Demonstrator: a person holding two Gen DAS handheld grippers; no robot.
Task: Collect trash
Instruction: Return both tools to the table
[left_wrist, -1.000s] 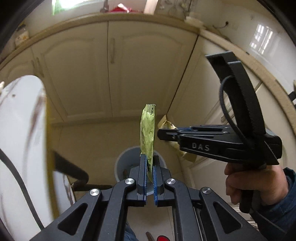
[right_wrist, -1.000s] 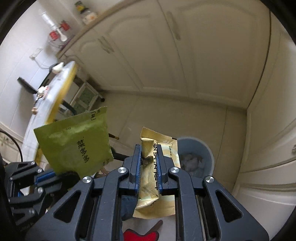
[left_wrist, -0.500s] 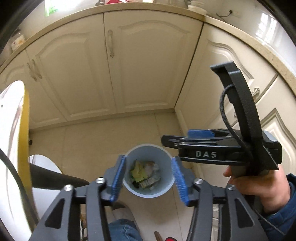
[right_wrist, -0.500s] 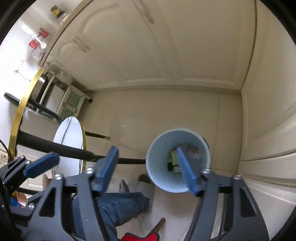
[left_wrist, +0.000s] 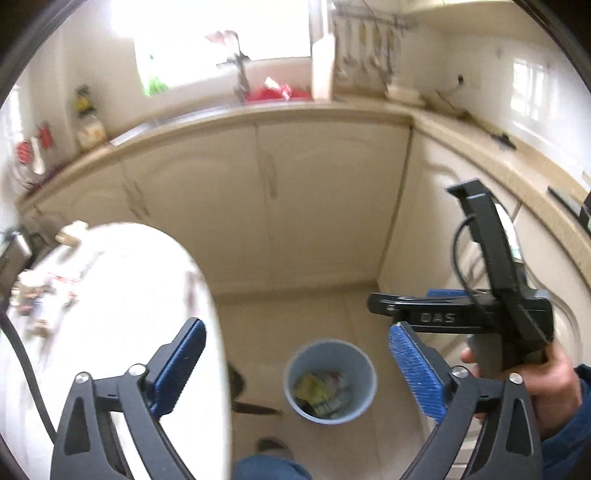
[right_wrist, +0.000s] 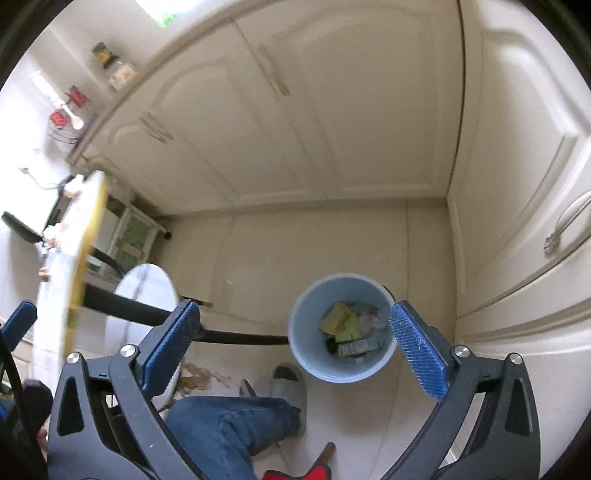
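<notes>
Left wrist view: left tongs (left_wrist: 295, 363) spread wide, having just been opening, nothing between the blue pads (left_wrist: 415, 373). Bin (left_wrist: 330, 381) on the floor below, wrappers (left_wrist: 314, 387) lying inside. Right tongs (left_wrist: 384, 304) seen side-on, close by to the right, held by a hand (left_wrist: 546, 384). White worktop (left_wrist: 122, 295) to the left, scraps blurred at its far edge. Risk: the two tools sit near each other and could knock together on the swing back to the worktop.

Right wrist view: right tongs (right_wrist: 293, 338) likewise just opened and empty. Bin (right_wrist: 341, 328) stands directly beneath, trash (right_wrist: 347, 326) in it. A shoe (right_wrist: 286, 378) rests just beside the bin; a step could tip it. Worktop rim (right_wrist: 86, 251) sits near the left tool's path and could be clipped.
</notes>
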